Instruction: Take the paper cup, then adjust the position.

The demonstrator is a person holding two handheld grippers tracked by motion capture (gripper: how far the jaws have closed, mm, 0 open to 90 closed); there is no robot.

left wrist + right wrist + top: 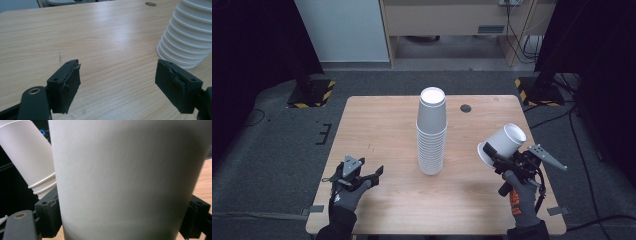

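A tall stack of upside-down white paper cups (431, 135) stands at the middle of the wooden table (377, 125). My right gripper (497, 156) hovers over the table's right side, shut on a single white cup (505, 141) that is tilted, its wide rim toward the stack. In the right gripper view this cup (125, 177) sits between the jaws of the right gripper (122, 220), with the stack (27, 157) behind at left. My left gripper (371, 173) rests near the front left, open and holding nothing. In the left gripper view the left gripper (117, 82) faces bare wood, the stack (188, 35) at right.
A dark round cable hole (466, 108) lies in the tabletop behind and right of the stack. Black stands with yellow-striped bases (312, 92) (539, 90) flank the far corners. Cables (582, 150) trail on the floor at right.
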